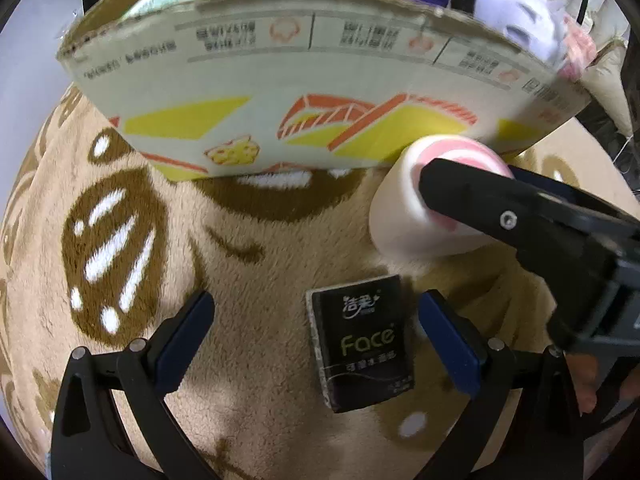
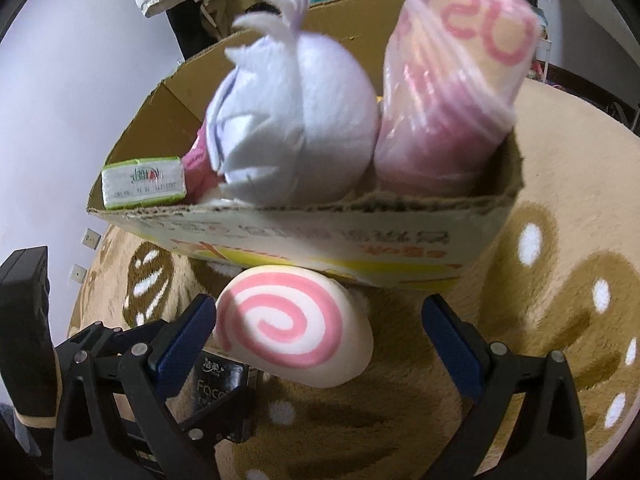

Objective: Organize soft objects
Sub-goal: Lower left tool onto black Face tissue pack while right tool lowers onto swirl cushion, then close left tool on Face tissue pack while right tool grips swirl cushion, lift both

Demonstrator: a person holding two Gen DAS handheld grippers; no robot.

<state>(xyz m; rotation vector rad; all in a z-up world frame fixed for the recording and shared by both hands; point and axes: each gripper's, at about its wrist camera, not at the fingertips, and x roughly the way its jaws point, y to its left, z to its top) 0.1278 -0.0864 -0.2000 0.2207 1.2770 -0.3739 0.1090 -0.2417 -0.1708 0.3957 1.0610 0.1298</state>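
Resting on a tan plush rug (image 1: 248,264) with brown and white markings are two loose soft items and one cardboard box (image 2: 320,236). Item 1: a white roll-shaped cushion (image 2: 294,330) with a pink spiral on its end face, lying on the rug just in front of the box's near wall. Item 2: a black tissue pack (image 1: 362,342) printed "Face", flat on the rug, near the cushion. The left gripper (image 1: 316,336) has its two blue-padded fingers spread wide; the tissue pack lies between them, closer to the right-hand finger, and no contact is visible. The right gripper (image 2: 318,336) likewise has both fingers spread apart, with the spiral cushion between them; the left-hand pad sits at the cushion's edge, though whether it touches cannot be told, and the other pad is clear of it. Box contents counted from the right wrist view: one pale lavender plush toy (image 2: 296,136) with yarn tufts, one pink-and-cream rolled bundle (image 2: 452,96) in clear plastic standing upright in the right corner, one green-edged white tissue pack (image 2: 144,182) at the left end. The plush and the bundle touch.
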